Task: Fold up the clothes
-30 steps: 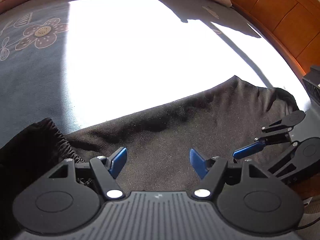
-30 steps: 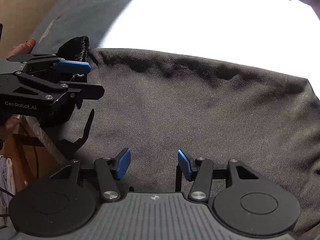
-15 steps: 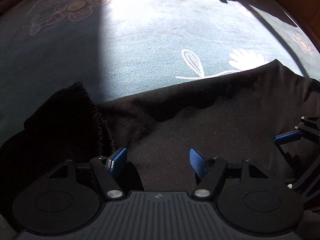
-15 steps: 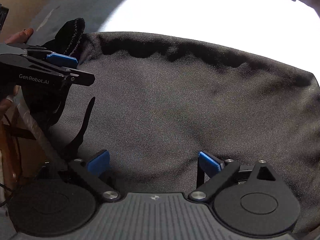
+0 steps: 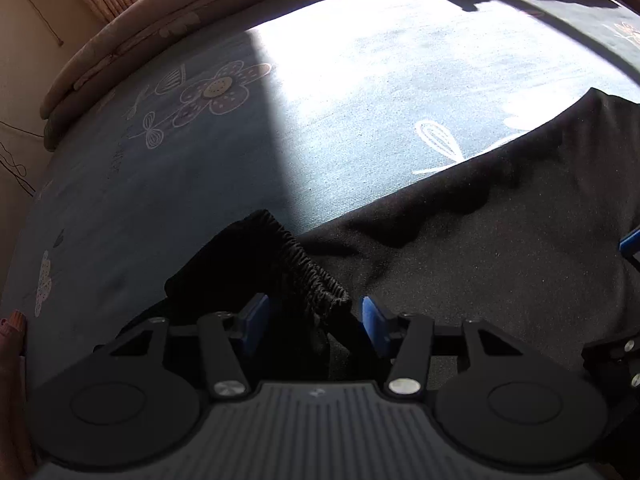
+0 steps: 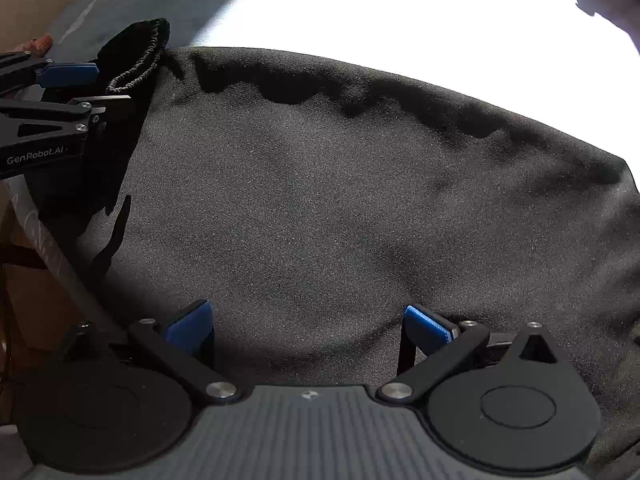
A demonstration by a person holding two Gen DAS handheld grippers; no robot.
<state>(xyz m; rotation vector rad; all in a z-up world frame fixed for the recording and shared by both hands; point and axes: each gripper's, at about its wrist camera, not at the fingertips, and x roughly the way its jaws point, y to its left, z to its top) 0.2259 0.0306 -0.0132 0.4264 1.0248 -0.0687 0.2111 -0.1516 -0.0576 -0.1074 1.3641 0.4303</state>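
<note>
A black garment (image 5: 500,248) lies spread on a grey-blue flowered bedspread (image 5: 192,168); it fills the right wrist view (image 6: 340,208). Its gathered elastic waistband (image 5: 312,272) is bunched at the left end. My left gripper (image 5: 310,316) is open, with the waistband lying between its blue pads; it shows at the left of the right wrist view (image 6: 86,84). My right gripper (image 6: 308,320) is open wide, low over the garment's near edge, holding nothing.
A padded bed edge with floral trim (image 5: 120,48) curves along the far side. Bright sunlight washes out the middle of the bedspread (image 5: 360,40). A fingertip of the person's hand (image 5: 12,324) shows at the far left.
My left gripper has shifted left, so the waistband now lies between its pads. My right gripper has opened wider. The garment has stayed flat.
</note>
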